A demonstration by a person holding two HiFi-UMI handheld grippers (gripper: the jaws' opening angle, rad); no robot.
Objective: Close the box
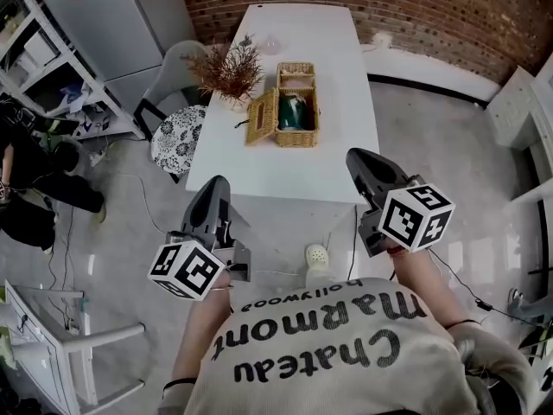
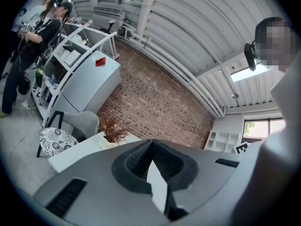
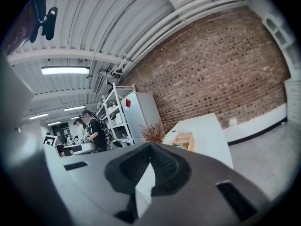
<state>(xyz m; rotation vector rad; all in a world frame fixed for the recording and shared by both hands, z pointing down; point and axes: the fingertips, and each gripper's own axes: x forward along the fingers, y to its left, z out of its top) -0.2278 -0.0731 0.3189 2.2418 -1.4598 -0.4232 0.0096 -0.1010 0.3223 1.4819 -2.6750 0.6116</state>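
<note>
A wicker box (image 1: pixel 296 111) stands open in the middle of the white table (image 1: pixel 285 167), its lid (image 1: pixel 262 118) hanging over the left side, with something dark green inside. Both grippers are held short of the table's near edge, apart from the box. My left gripper (image 1: pixel 216 182) is at the lower left, shut and empty. My right gripper (image 1: pixel 357 156) is at the right, nearer the table, also shut with nothing in it. In the left gripper view the jaws (image 2: pixel 151 142) meet and the box is hidden. The right gripper view shows its jaws (image 3: pixel 150 146) closed and the box (image 3: pixel 183 140) far ahead.
A vase of dried twigs (image 1: pixel 232 72) stands left of the box. A chair with a patterned cushion (image 1: pixel 179 137) sits at the table's left side. A grey cabinet (image 1: pixel 121 24) and white shelves (image 1: pixel 43 59) line the left wall. A person (image 1: pixel 34 180) is at the far left.
</note>
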